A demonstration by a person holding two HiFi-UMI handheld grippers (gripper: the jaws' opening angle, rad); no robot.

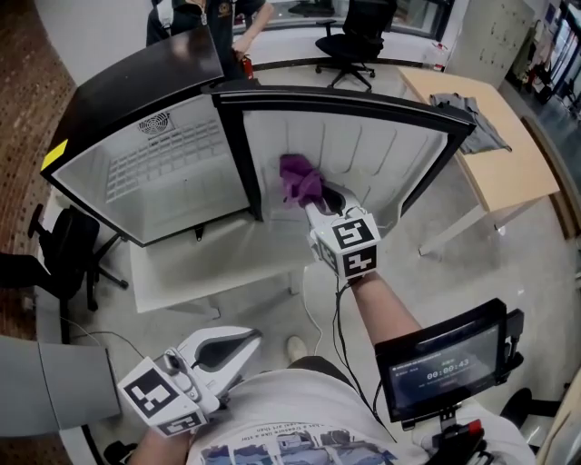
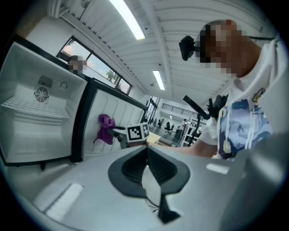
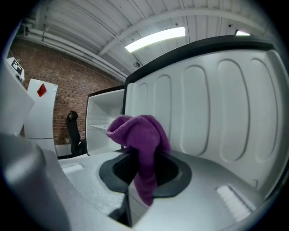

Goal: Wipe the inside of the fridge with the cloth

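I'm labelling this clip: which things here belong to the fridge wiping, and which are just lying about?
In the job: fridge, purple cloth, right gripper clamping it.
Lying about: grey garment, wooden table, office chair, screen.

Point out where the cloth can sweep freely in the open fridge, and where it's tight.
Free: the ribbed door liner right of the purple cloth, out to its black rim; and the bare compartment below the wire shelf. Tight: the black frame post beside the cloth, which the right gripper's jaws hold.
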